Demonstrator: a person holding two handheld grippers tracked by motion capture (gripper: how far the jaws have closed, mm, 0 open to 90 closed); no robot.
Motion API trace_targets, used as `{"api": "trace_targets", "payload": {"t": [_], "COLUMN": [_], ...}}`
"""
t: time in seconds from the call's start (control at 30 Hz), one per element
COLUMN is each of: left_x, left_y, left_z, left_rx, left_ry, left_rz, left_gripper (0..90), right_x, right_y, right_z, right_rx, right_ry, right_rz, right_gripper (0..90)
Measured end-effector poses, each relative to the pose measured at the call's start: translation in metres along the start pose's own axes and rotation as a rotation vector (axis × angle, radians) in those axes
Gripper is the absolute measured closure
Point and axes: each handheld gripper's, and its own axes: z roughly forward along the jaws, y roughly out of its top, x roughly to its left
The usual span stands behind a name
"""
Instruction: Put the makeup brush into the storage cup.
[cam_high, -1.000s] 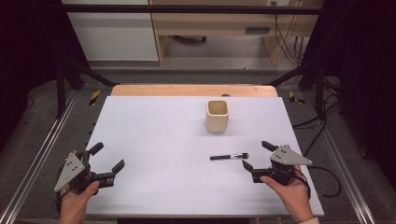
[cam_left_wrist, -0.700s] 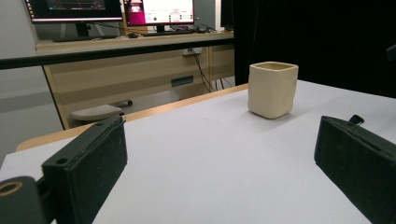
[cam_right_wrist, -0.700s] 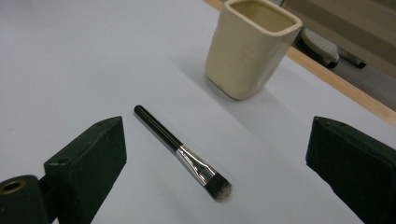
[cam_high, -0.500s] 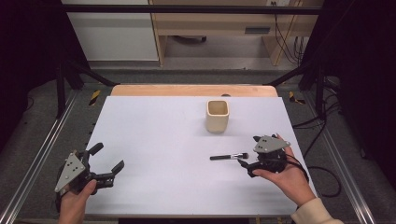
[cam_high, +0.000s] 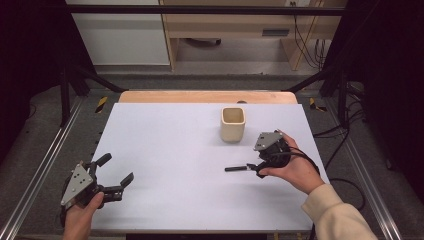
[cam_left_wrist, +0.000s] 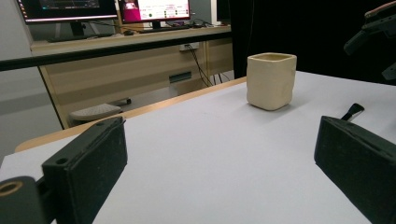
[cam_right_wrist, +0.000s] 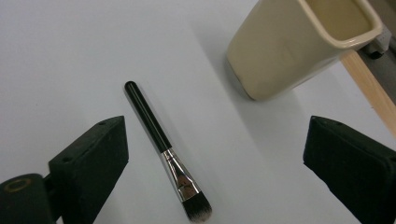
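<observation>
One brush (cam_right_wrist: 163, 151) lies flat on the white bench (cam_high: 165, 150), right under the right gripper (cam_high: 260, 167), just in front of the cream cup (cam_high: 233, 124). In the right gripper view the brush sits between the spread fingers (cam_right_wrist: 91, 158), nearer the left one, nothing pinched yet. Its long axis runs slantwise across the gap, black handle tip away, bristles toward the camera; in the high view the handle points toward bench centre. Left gripper (cam_high: 107, 182) rests well apart at the near left corner, fingers (cam_left_wrist: 88, 161) spread, empty, so the right hand is clearly the nearer one. Likely next: drop down and close across the handle or the metal collar.

Versus a second ago: right gripper has swung forward and inward from the bench edge to over the bristle end; brush, cup and left gripper unchanged.
</observation>
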Motion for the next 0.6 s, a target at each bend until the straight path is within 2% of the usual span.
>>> {"api": "trace_targets", "payload": {"t": [0.13, 0.2, 0.4, 0.6], "left_x": [0.000, 0.000, 0.001, 0.001], "left_y": [0.000, 0.000, 0.000, 0.000], "left_z": [-0.001, -0.001, -0.001, -0.001], "left_rx": [-0.006, -0.004, -0.005, -0.008], "left_ry": [-0.001, -0.004, -0.008, -0.008], "left_rz": [0.000, 0.001, 0.000, -0.001], "left_gripper": [2.1, 2.1, 2.1, 2.1], "right_x": [0.002, 0.003, 0.004, 0.006], "right_y": [-0.002, -0.003, -0.004, -0.003], "right_z": [0.011, 0.014, 0.022, 0.031], "right_rx": [0.044, 0.046, 0.066, 0.106], "right_ry": [0.022, 0.035, 0.053, 0.077], "right_rz": [-0.026, -0.028, -0.046, -0.060], "right_gripper": [8.5, 10.9, 10.6, 11.1]}}
